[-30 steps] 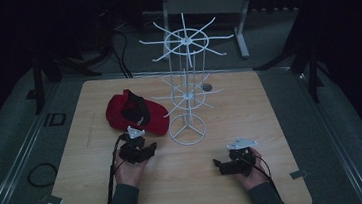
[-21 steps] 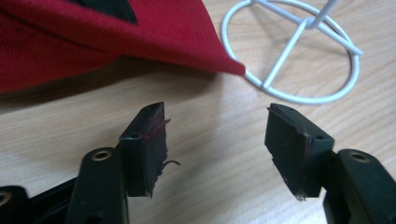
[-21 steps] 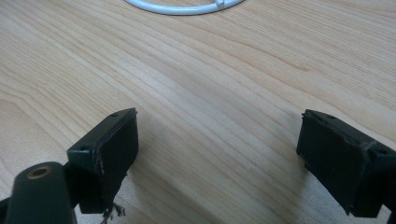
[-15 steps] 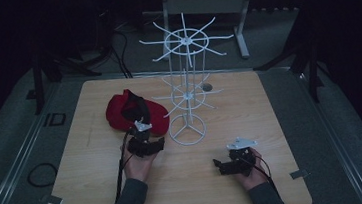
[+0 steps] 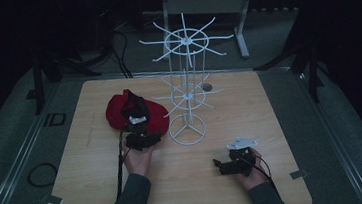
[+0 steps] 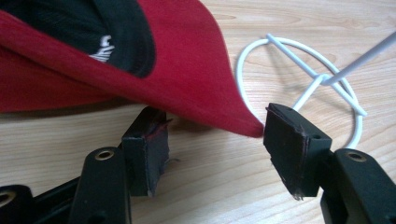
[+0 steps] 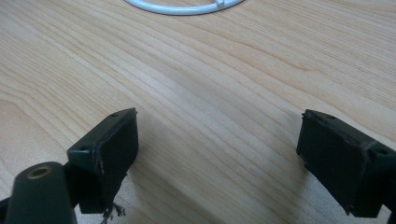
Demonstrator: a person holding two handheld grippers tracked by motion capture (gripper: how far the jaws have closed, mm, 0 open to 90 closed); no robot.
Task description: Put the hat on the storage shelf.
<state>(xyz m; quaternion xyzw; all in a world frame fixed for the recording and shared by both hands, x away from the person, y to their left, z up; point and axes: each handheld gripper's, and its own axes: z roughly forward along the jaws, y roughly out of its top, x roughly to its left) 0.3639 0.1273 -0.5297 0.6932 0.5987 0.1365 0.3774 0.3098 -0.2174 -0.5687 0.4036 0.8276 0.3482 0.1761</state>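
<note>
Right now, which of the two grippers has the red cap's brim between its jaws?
The left gripper: its open jaws flank the edge of the red cap. The right gripper has open jaws with bare wooden table between them.

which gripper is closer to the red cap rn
Left. The left gripper sits at the red cap, its open jaws on either side of the brim's edge. The right gripper rests on the table, well off past the white rack.
</note>
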